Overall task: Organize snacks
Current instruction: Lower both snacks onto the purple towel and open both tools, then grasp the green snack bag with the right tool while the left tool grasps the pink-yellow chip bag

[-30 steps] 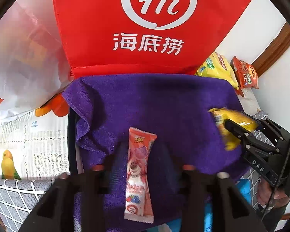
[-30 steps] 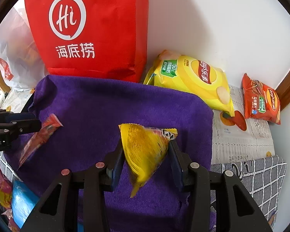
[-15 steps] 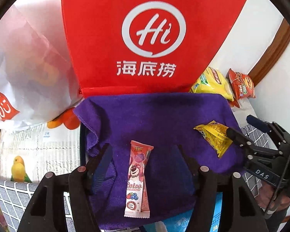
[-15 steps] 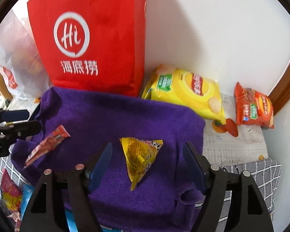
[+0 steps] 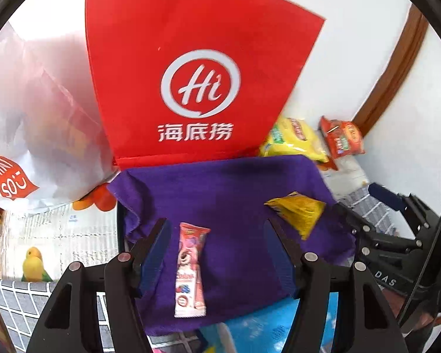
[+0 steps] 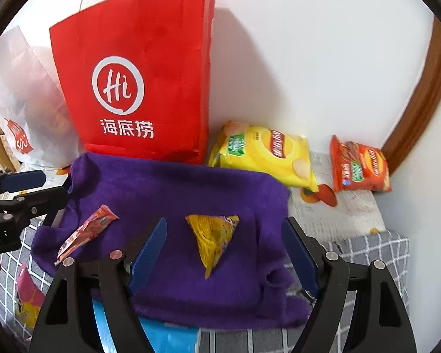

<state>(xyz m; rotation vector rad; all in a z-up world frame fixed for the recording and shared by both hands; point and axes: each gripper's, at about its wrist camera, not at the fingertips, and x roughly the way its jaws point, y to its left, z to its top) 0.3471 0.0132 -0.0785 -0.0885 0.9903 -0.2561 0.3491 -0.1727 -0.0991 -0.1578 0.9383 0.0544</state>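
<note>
Fingers (image 6: 150,250) of right gripper (image 6: 225,250) opening wide, nothing pinched; yellow triangle snack (image 6: 213,235) lies loose mid-frame on purple towel (image 6: 173,188). Left gripper (image 5: 217,259) spread too, pink bar (image 5: 190,267) flat between fingers, probably sorted side by side.

Left gripper (image 5: 217,253) open; right gripper (image 6: 223,250) jaws opening.

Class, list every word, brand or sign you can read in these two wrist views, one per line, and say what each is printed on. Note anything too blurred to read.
"Hi" in a white ring: red paper bag.
"海底捞": same red bag, below the ring.
"MINI SO": red tag on the white plastic bag.
"DAS": right gripper body, seen in the left view.
Pink snack bar, yellow chip bag, orange chip bag: print too blurred to read.
</note>
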